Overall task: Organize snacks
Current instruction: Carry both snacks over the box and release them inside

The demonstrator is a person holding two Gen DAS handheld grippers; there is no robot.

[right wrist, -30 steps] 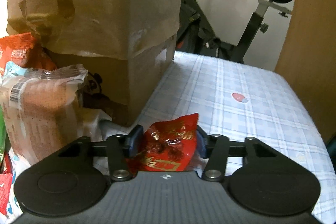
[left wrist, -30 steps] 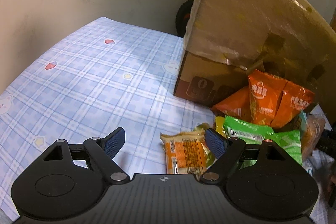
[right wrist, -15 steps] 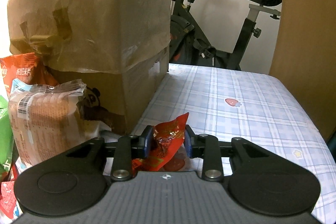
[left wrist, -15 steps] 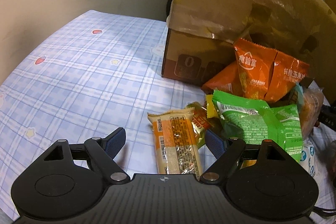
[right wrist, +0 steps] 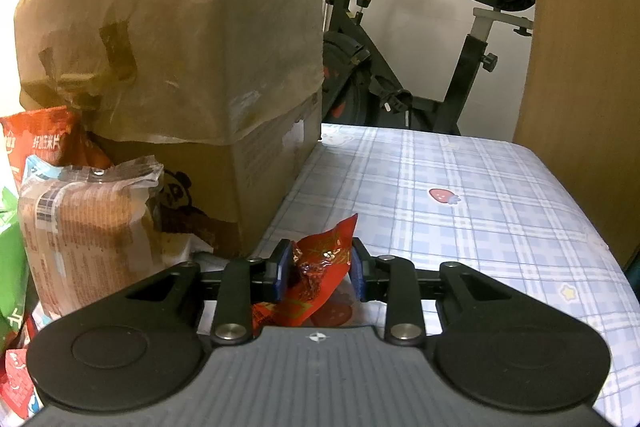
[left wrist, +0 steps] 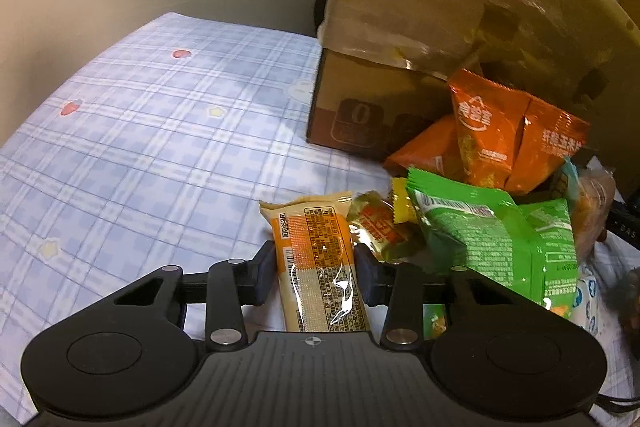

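Note:
A yellow-and-orange snack packet (left wrist: 316, 247) lies flat on the blue plaid cloth (left wrist: 140, 147), at the left edge of the snack pile. My left gripper (left wrist: 314, 267) straddles it; its jaws are closing and both pads touch the packet's long sides. In the right wrist view my right gripper (right wrist: 318, 267) is shut on a crumpled red snack packet (right wrist: 324, 247), held just above the cloth beside the box corner.
A large taped cardboard box (left wrist: 400, 27) stands behind the pile. Orange bags (left wrist: 484, 131) lean on it, with green bags (left wrist: 480, 239) in front. A clear bread packet (right wrist: 80, 235) sits left of my right gripper. An exercise bike (right wrist: 400, 67) and a wooden panel (right wrist: 580, 67) border the table.
My left gripper's jaws have narrowed from wide open onto the yellow-and-orange packet. The right gripper has squeezed tighter on the red packet and lifted it slightly.

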